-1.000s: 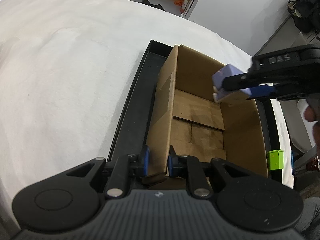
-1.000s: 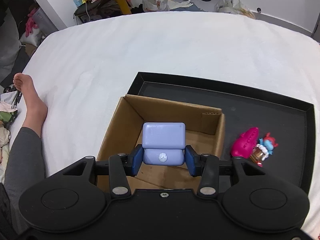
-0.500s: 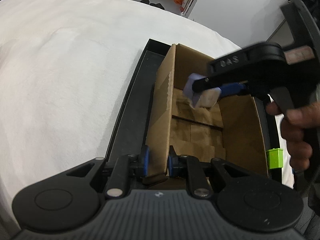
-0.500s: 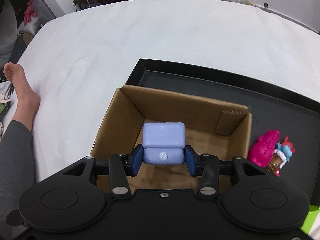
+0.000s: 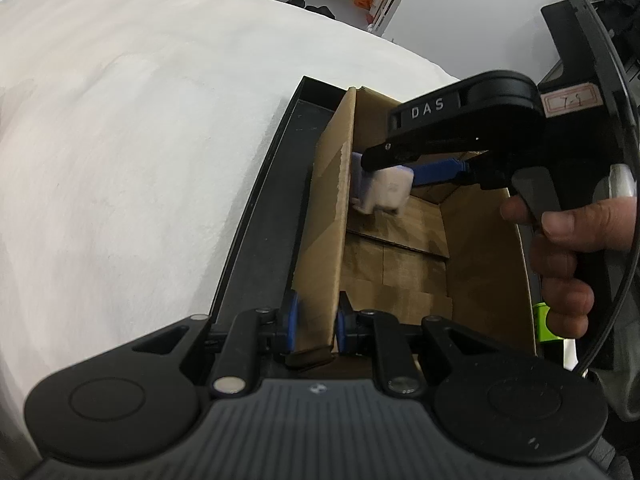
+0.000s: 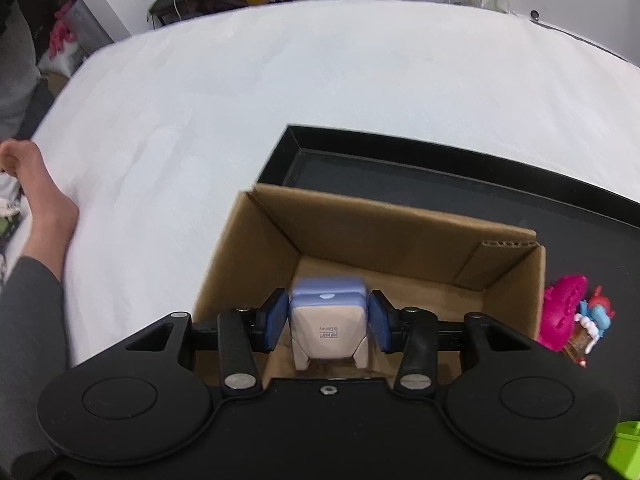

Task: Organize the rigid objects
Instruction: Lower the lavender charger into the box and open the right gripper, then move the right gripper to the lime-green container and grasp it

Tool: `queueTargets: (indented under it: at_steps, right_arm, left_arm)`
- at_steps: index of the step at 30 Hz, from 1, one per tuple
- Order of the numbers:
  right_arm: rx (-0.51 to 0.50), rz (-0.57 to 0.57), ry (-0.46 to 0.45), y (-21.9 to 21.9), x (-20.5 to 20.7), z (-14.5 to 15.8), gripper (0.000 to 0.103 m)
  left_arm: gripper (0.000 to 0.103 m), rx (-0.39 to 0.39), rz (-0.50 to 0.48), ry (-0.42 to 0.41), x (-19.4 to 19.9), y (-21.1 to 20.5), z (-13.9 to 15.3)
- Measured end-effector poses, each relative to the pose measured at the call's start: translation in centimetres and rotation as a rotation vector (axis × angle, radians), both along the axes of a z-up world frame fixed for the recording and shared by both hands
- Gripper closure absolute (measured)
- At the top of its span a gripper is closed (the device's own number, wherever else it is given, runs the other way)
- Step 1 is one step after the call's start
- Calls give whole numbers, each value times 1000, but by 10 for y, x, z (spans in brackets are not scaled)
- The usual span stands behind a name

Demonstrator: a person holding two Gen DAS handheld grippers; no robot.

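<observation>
Setting: white padded surface (image 5: 140, 140) carrying a shallow black rectangular tray (image 5: 276, 184); cluttered room floor beyond.

Left wrist view. Left gripper (image 5: 316, 320): fingers narrow, clamped on the near wall of the open brown cardboard box (image 5: 328, 216), one blue pad either side of the wall, evidently to steady the box for loading. Ahead of the fingers, inside the box, the right gripper (image 5: 384, 184) carries a small lavender-and-cream block-shaped toy (image 5: 384, 194) low against that same wall; whether it touches the floor cannot be told. A hand (image 5: 568, 256) works the trigger.

Right wrist view. The right gripper's blue pads (image 6: 276, 326) sit just beside the toy's flanks; a firm grip or a beginning release cannot be told. Right of the fingers, outside the box on the tray: a pink plastic toy (image 6: 560, 312) and a small blue-and-red figurine (image 6: 592, 324), apparently awaiting sorting.
</observation>
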State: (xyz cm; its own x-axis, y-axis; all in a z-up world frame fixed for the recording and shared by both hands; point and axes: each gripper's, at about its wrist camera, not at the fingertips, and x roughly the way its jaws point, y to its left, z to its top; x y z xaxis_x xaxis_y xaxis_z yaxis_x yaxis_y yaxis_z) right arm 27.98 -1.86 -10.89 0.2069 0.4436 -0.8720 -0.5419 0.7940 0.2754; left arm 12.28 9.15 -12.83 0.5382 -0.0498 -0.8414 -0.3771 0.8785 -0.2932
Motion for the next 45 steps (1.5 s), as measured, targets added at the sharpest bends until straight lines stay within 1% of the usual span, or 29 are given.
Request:
queueTargets:
  at_steps: [3,7,11,13,17,20,23,27,31,35,42,45]
  right_arm:
    - [19,-18,8,-3,2,5,58]
    - [21,-8,7,-7,2,16,54]
    - [22,-9,1,-15,-2,25,42]
    - [18,3,-2,-18,-5,27,41]
    - [49,-1,31,-27,-10,33,37]
    - [51,-11,21,-34,-13,38,33]
    - [44,-24,15,-42,-17,42,31]
    - [49,-47,4,-56,-23,49,26]
    - [69,-80,-11,-77,-29,58,22]
    - [90,-126,-15,-99,-33,62,19]
    - [109,-180,-19,-130,-42,65,18]
    - [109,-217,-31,-140,-47,67,15]
  left_arm:
    - [86,-2,0,1,0,1,0]
    - [86,-7,3,1,0,2,0]
    - [86,0,2,2,0,2,0]
    - [86,5,0,1,0,1,0]
    - [86,5,0,0,-1,0,1]
    - [86,8,-2,0,0,0,1]
    - [86,9,-3,0,0,0,1]
    - [87,11,-11,-1,-1,0,3]
    - [87,51,-35,-16,-2,-5,10]
    - [87,61,-45,-10,-1,-7,10]
    - [88,69,-57,10,0,-8,4]
    - [88,73,-68,25,5,-9,4]
